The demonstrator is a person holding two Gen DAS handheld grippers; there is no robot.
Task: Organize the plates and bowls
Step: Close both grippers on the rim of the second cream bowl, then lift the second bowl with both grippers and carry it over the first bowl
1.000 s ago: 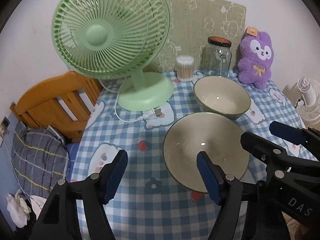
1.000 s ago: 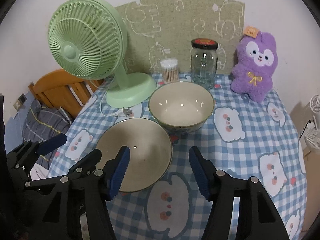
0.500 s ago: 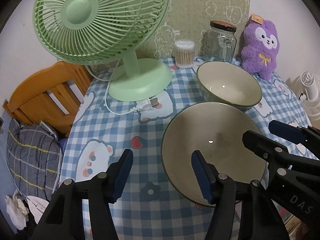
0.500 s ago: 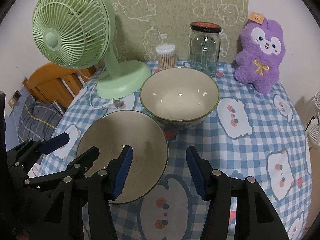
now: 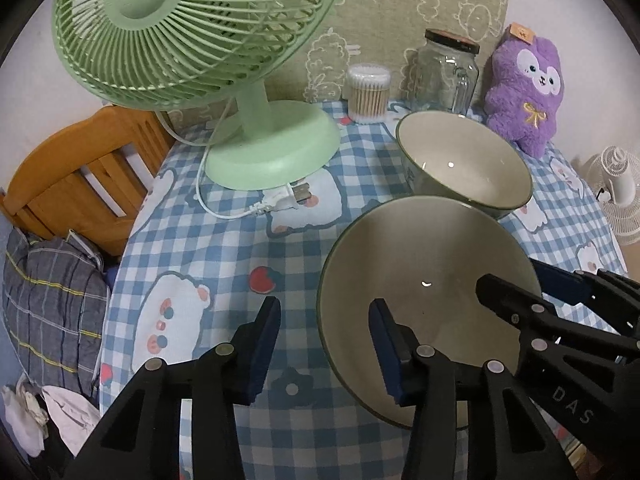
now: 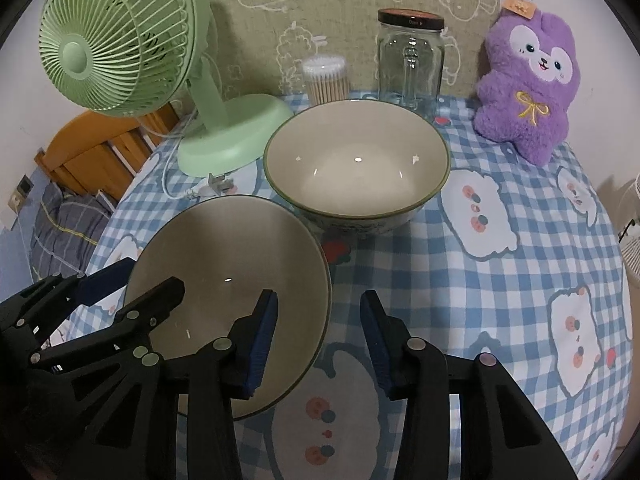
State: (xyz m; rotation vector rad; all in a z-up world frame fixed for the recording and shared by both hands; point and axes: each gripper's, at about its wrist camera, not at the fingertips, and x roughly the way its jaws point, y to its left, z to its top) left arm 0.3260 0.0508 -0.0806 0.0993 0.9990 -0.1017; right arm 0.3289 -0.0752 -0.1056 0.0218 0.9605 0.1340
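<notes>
Left tool (image 5: 324, 344) and right tool (image 6: 318, 332) angle downward side by side; jaws of both just narrowing, pads apart.

Black plastic tongs (image 5: 324, 344) with blue pads (image 5: 264, 344), silver rivets, white "DAS" lettering on 1 arm

Beyond the black left gripper (image 5: 324, 344) with blue pads, the tablecloth (image 5: 224, 240) is blue-and-white check with white bears. The near bowl (image 5: 428, 280) straddled by its jaws is beige inside, dark-green rimmed. Farther off stand a pale-green fan (image 5: 192, 28) and a purple plush (image 5: 524, 88).
</notes>
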